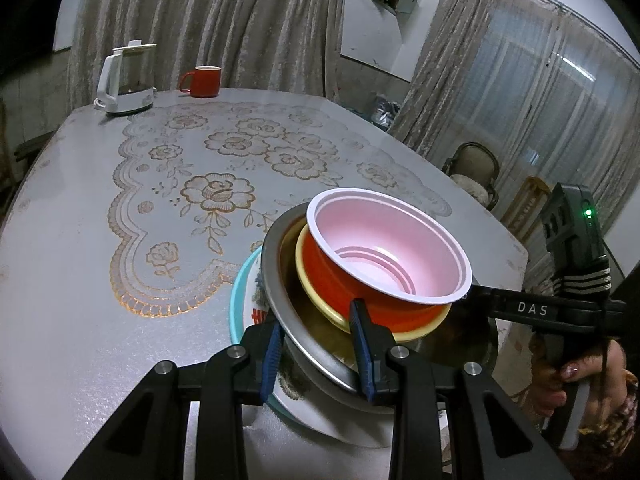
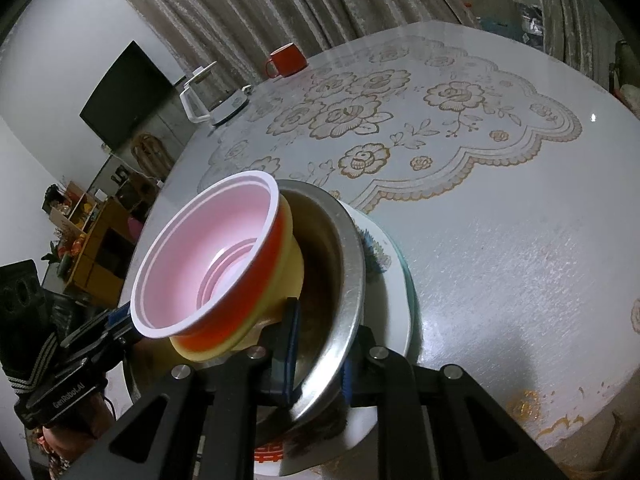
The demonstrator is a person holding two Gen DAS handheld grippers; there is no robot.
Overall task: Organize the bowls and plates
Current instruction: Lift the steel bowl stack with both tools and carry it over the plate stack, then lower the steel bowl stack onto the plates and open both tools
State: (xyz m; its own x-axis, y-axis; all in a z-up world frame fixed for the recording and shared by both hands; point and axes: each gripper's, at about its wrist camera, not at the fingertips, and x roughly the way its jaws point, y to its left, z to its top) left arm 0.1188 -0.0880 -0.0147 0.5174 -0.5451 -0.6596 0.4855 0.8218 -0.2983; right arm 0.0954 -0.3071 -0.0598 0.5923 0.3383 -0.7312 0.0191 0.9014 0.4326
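The white plate [image 1: 256, 316] with its teal edge is mostly hidden under the steel bowl [image 1: 276, 280], its red print cut off by the left gripper [image 1: 316, 344]. That gripper is clamped on the steel bowl's near rim; the right gripper [image 2: 316, 356] pinches the opposite rim. Just ahead sit the nested yellow bowl [image 1: 308, 280] and red bowl [image 1: 384, 248] (pink inside). Beyond, on the rose-patterned table [image 1: 120, 280], stand a kettle [image 1: 126, 80] and red mug [image 1: 202, 81] before curtains [image 1: 200, 20].
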